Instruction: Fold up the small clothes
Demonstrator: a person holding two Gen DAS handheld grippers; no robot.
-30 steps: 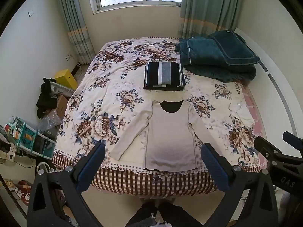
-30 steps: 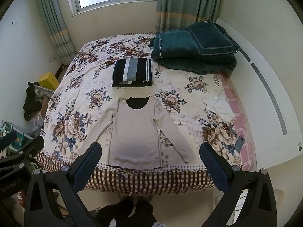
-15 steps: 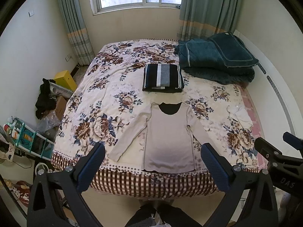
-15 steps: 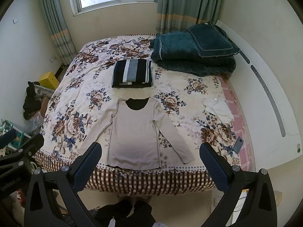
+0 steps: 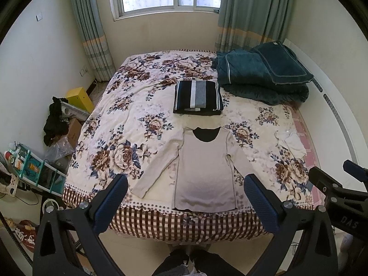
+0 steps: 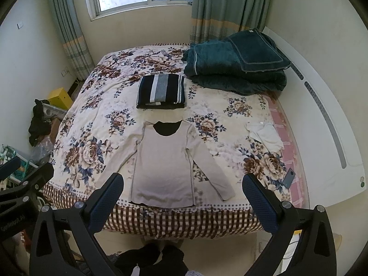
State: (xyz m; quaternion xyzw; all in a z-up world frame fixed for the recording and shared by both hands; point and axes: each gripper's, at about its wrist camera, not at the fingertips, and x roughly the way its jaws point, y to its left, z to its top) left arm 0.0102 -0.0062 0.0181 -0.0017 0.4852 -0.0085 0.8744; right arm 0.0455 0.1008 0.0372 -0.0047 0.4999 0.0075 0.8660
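Observation:
A beige long-sleeved top (image 5: pixel 204 172) (image 6: pixel 164 165) lies spread flat, sleeves out, near the front edge of the floral bed (image 5: pixel 128 124) (image 6: pixel 92 119). A folded striped dark garment (image 5: pixel 197 97) (image 6: pixel 161 90) lies behind it. My left gripper (image 5: pixel 186 203) is open and empty, held above the floor in front of the bed. My right gripper (image 6: pixel 182 202) is also open and empty, at about the same height. The right gripper also shows at the right edge of the left wrist view (image 5: pixel 340 184).
A folded teal blanket (image 5: pixel 264 76) (image 6: pixel 237 62) sits at the bed's back right. A small white cloth (image 5: pixel 291 142) (image 6: pixel 265 135) and a phone (image 6: pixel 289 177) lie near the right edge. Clutter and a yellow box (image 5: pixel 77 97) stand on the floor at left.
Both grippers have pulled back and up a little from the bed, so the bed looks smaller and farther. Nothing on the bed has moved.

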